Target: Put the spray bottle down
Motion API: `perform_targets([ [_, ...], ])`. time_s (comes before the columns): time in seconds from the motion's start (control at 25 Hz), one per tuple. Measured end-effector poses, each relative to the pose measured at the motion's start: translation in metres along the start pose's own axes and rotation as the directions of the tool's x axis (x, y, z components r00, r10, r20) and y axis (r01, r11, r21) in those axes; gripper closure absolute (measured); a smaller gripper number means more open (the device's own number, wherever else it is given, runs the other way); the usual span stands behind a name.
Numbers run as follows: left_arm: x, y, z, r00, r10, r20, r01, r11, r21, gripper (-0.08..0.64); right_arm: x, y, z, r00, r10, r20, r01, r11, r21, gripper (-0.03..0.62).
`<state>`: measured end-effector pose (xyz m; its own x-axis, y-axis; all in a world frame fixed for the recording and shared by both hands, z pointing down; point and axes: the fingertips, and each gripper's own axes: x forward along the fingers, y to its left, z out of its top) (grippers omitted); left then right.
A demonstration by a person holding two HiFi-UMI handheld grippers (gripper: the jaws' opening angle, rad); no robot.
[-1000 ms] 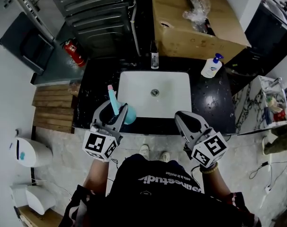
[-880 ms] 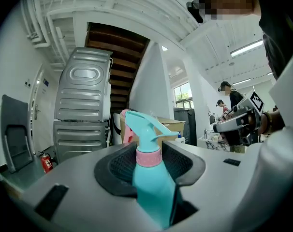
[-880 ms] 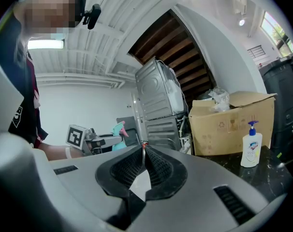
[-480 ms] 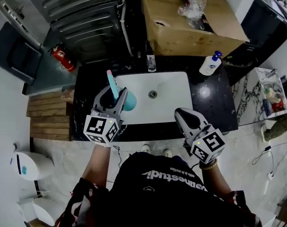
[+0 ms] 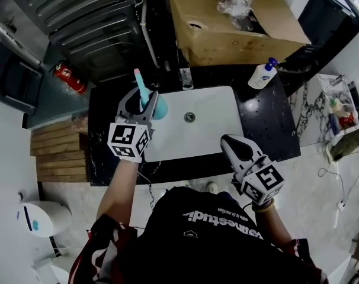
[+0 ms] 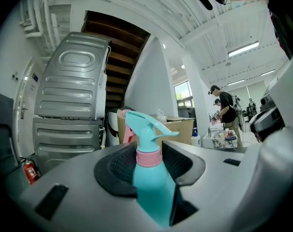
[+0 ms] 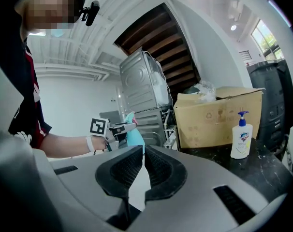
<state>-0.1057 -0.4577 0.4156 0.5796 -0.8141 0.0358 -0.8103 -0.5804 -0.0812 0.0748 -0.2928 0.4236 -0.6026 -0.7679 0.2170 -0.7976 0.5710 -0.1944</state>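
Since a second ago the left hand-held gripper has carried the spray bottle from the front edge of the sink towards its back left corner, while the right hand-held gripper has hardly shifted. The left one's jaws are clamped on the teal body below the pink collar, and the bottle stands upright between them, nozzle up, with its long axis crossing the line along which this hand-held gripper points. The right one's pads are closed together on nothing, and it hangs at the front right, well apart from the bottle, so setting it down falls to the left hand. What matters next is what lies straight below: the bottle sits about over the sink's left rim, with a strip of black counter just to its left. Its base is hidden, so I cannot tell whether it touches yet. Across the counter a soap dispenser stands before a cardboard box; a fire extinguisher lies beyond the counter's left end.
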Motion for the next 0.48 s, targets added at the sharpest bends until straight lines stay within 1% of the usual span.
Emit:
perform_targets([
  [0.12,0.017,0.014,-0.004,1.000,0.004,0.010,-0.003,1.000,-0.023,0.387,0.001,-0.005,-0.003,0.999,-0.030,-0.017,0.029,1.000,-0.002,0.551],
  [0.2,0.029,0.021,-0.008,1.000,0.005,0.015,-0.005,1.000,-0.023,0.387,-0.001,-0.008,-0.007,0.998,-0.048,-0.034,0.048,0.999,0.001,0.551],
  [0.32,0.050,0.033,-0.019,1.000,0.003,0.011,-0.003,1.000,-0.019,0.387,0.000,-0.010,-0.002,0.998,-0.067,-0.012,0.067,0.998,0.016,0.551],
  [0.48,0.078,0.051,-0.033,1.000,0.005,0.016,-0.004,0.998,-0.069,0.387,-0.003,-0.014,-0.007,0.991,-0.117,-0.063,0.116,0.993,-0.015,0.551],
])
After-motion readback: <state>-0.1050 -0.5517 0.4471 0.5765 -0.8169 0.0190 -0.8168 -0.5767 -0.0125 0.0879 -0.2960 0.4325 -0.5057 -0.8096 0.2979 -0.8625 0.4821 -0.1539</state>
